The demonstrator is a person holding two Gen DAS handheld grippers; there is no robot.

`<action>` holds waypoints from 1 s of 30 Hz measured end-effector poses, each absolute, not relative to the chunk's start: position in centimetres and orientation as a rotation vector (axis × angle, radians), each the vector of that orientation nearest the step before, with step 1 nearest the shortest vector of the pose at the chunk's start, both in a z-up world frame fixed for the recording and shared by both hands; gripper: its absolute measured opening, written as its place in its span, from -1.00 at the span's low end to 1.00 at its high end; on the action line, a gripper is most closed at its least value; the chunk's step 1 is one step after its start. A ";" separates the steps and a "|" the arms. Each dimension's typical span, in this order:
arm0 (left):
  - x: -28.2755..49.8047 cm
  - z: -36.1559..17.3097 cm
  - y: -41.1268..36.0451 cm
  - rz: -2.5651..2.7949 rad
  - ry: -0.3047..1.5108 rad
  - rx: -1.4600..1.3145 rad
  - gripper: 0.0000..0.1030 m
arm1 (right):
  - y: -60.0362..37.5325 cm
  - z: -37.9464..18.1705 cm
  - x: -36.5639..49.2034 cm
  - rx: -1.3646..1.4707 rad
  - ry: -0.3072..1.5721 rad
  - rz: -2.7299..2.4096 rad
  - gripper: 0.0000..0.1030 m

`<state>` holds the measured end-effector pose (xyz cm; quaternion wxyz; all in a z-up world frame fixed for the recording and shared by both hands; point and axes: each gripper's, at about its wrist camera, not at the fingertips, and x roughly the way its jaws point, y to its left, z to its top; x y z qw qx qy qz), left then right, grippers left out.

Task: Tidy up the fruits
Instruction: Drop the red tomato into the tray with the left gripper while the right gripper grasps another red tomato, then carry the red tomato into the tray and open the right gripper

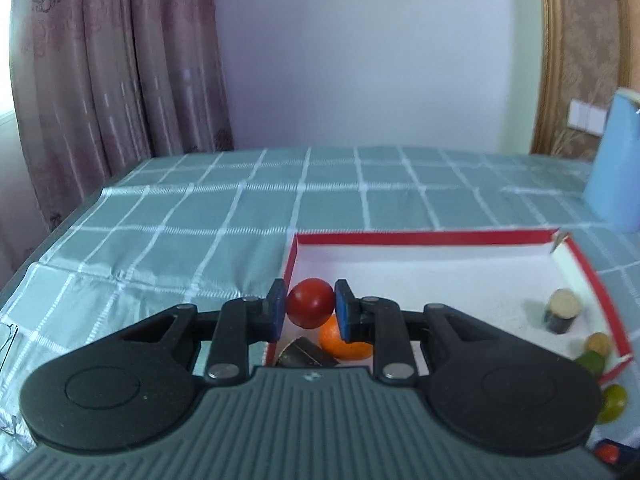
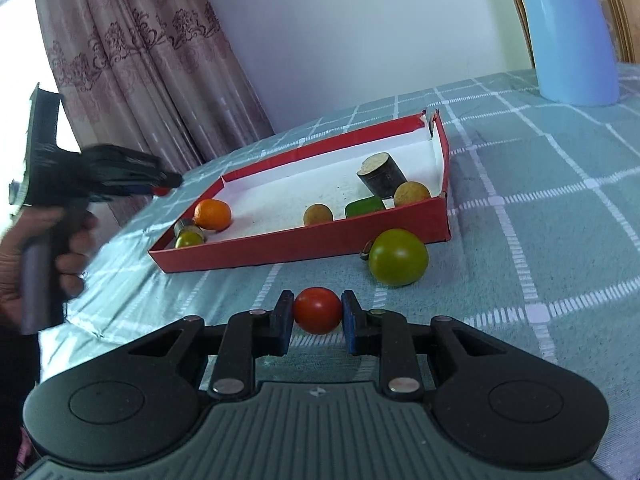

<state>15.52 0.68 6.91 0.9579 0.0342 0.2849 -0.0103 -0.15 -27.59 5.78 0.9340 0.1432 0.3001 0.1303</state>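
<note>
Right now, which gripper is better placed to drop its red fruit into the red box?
Left. The left gripper holds its red fruit over the red box corner, above the orange. The right gripper holds its fruit outside the box, over the tablecloth.

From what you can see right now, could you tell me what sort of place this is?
Most likely a room in a home, not a lab: a table under a checked tablecloth, patterned curtains by a window, and a wall switch beside a gold-framed panel.
</note>
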 end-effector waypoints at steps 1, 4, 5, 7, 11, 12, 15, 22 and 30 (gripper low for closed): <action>15.8 6.5 0.4 -0.029 0.588 0.074 -0.55 | -27.7 5.7 -0.1 0.299 0.615 0.269 -0.53; 15.8 5.2 -0.4 -0.053 0.609 0.079 -0.54 | -27.8 5.7 -0.1 0.315 0.617 0.291 -0.53; 15.8 4.9 -0.7 -0.048 0.607 0.087 -0.54 | -27.8 5.6 -0.1 0.320 0.619 0.295 -0.53; 15.7 4.4 -1.3 -0.058 0.612 0.106 -0.43 | -28.0 5.6 0.0 0.333 0.618 0.300 -0.53; 14.7 3.9 -2.1 -0.071 0.609 0.122 -0.26 | -28.2 5.6 -0.1 0.346 0.614 0.302 -0.53; 14.3 4.0 -2.0 -0.073 0.604 0.115 -0.13 | -28.2 5.5 -0.1 0.348 0.612 0.302 -0.53; 12.4 4.4 -1.7 -0.069 0.566 0.107 0.13 | -28.3 5.5 0.0 0.351 0.613 0.299 -0.53; 5.9 3.3 0.5 -0.044 0.502 0.057 0.50 | -28.1 5.5 0.0 0.337 0.618 0.283 -0.53; 5.1 0.6 1.6 -0.019 0.552 0.029 0.65 | -27.7 5.6 0.1 0.304 0.631 0.258 -0.53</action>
